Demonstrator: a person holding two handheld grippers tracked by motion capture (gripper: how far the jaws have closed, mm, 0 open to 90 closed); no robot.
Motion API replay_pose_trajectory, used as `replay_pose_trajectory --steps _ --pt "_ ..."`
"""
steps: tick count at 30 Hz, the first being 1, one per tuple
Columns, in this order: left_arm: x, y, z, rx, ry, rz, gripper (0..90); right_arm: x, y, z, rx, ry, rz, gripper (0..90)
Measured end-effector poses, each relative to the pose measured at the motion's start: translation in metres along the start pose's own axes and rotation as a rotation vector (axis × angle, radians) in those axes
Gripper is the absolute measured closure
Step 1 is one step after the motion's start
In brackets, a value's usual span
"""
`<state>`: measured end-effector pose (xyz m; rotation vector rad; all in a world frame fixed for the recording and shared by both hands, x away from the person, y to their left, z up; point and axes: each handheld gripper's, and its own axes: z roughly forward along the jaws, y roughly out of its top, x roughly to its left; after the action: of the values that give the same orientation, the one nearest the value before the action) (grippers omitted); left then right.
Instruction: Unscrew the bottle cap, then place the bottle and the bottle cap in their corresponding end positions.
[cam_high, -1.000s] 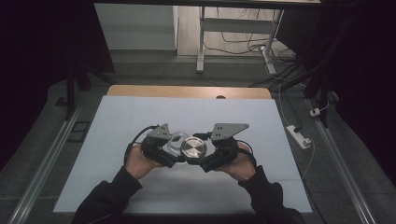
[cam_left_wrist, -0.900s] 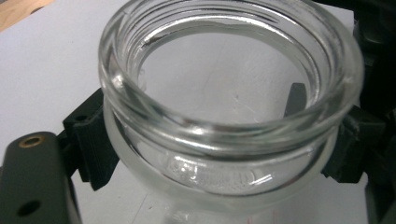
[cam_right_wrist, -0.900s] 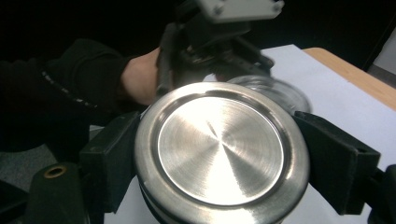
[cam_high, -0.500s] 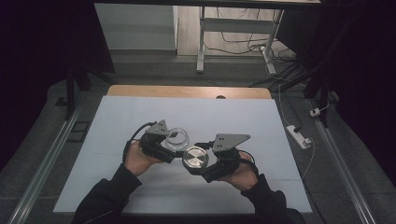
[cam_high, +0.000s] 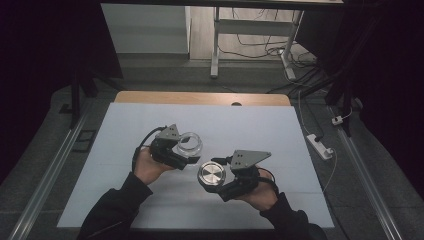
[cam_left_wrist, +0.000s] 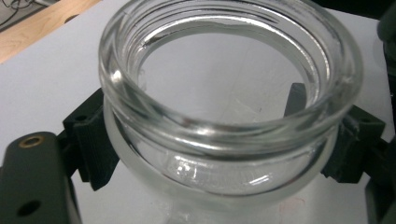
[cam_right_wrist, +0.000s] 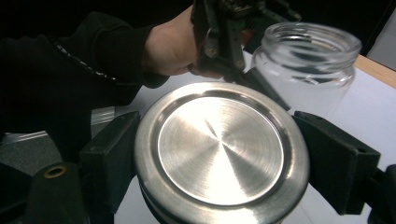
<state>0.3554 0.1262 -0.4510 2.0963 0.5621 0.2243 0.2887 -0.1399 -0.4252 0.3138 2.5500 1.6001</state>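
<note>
High view is showing a person's two hands working above a white-covered counter (cam_high: 260, 125), each hand carrying a black two-finger gripper. Left gripper (cam_high: 187, 150) is gripping a clear round glass jar (cam_high: 189, 142) with a thick threaded rim; its fingers are closing on the jar just below that rim, one on each side, as the left gripper view is showing with the clear round glass jar (cam_left_wrist: 229, 102) open at the mouth and the white surface visible through its wall. Right gripper (cam_high: 210, 177) is gripping a round brushed-metal lid (cam_high: 211, 174), with its fingers (cam_right_wrist: 112, 154) pressing against opposite edges of the lid (cam_right_wrist: 222, 149), whose flat, raised-rim face is turned toward the camera. Lid and jar are sitting apart: the lid is lying nearer the person and to the right of the jar, close to it but not touching. Right gripper view is showing the jar (cam_right_wrist: 310, 65) beyond the lid, uncovered, held by the left gripper (cam_right_wrist: 233, 51) with the person's left hand (cam_right_wrist: 170, 46) and a dark sleeve (cam_right_wrist: 60, 74) behind it. Both things are being held above the counter, roughly at its middle. A grey three-cornered plate (cam_high: 248, 158) is riding on top of the right gripper. Whether either thing is touching the counter cannot be told.
</note>
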Motion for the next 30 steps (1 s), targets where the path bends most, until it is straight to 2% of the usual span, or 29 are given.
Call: replay_pose_trajectory --steps 16,30 --pt "0.006 0.015 0.017 -0.012 -0.003 0.016 15.4 0.010 -0.020 0.006 0.026 -0.021 -0.001 18.6" --pt "0.016 0.016 0.033 -0.022 0.018 0.006 15.4 0.013 -0.036 0.019 0.032 -0.025 0.000 18.6"
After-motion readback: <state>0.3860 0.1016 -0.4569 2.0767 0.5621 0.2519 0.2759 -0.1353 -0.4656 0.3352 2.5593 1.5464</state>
